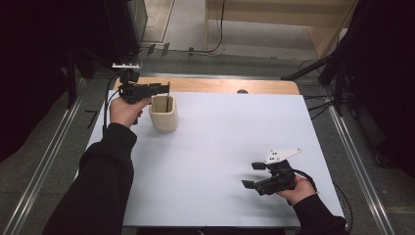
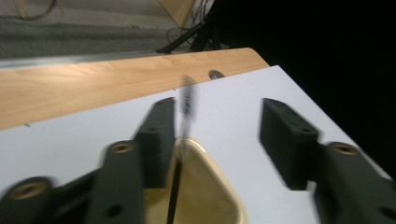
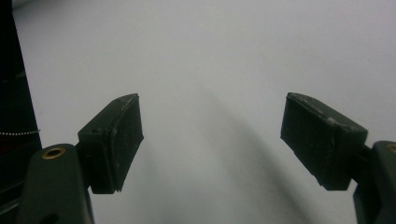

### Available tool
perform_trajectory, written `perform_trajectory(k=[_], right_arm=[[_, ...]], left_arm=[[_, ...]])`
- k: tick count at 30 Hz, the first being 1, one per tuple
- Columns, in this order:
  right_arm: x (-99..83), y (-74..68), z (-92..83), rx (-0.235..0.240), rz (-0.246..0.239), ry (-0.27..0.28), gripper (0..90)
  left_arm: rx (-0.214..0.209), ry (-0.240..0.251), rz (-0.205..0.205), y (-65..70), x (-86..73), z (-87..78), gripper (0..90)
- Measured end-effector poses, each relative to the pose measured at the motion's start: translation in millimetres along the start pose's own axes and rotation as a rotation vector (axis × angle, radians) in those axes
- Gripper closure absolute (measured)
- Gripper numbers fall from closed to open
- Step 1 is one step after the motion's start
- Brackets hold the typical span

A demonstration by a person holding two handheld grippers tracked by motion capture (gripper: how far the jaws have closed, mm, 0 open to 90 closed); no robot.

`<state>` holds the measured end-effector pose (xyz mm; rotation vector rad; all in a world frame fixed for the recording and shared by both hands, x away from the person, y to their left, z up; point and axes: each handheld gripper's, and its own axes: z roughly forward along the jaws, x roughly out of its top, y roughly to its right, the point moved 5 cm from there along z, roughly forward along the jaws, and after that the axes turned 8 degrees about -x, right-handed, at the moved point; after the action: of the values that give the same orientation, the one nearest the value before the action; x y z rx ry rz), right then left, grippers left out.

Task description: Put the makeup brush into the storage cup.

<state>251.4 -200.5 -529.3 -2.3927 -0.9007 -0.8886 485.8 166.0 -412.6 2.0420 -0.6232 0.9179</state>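
The left hand-held gripper (image 1: 164, 88) hangs just above a beige cup (image 1: 163, 113) at the far left of the counter (image 1: 230, 147), jaws apart; a thin black brush (image 2: 186, 121) stands upright in the cup between them, close beside one pad and free of the other. The right hand-held gripper (image 1: 253, 175) rests well apart, low over bare counter, jaws wide and empty.

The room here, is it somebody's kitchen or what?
More likely a lab or test room. A bare white table stands between metal rails, with cables on a grey floor and dark stands around it. Nothing suggests a kitchen.
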Motion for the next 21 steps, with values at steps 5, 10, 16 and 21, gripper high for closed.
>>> perform_trajectory(k=[5, 10, 16, 21], right_arm=[[0.0, -0.2, 0.4, -0.001, -0.002, -0.003, 22.0], [0.0, -0.2, 0.5, -0.001, -0.006, -0.002, 22.0], [0.0, 0.1, 0.3, -0.003, -0.001, -0.003, 22.0], [0.1, 0.0, 0.0, -0.003, 0.003, -0.001, 22.0]], left_arm=[[-0.017, -0.035, -0.037, 2.9, 1.7, -10.8, 35.3], [-0.028, -0.070, -0.036, 7.1, 0.0, -17.9, 33.4], [-0.048, -0.096, -0.033, 14.0, -3.8, -24.7, 33.3], [-0.082, -0.134, -0.035, 21.8, -10.1, -28.4, 32.1]])
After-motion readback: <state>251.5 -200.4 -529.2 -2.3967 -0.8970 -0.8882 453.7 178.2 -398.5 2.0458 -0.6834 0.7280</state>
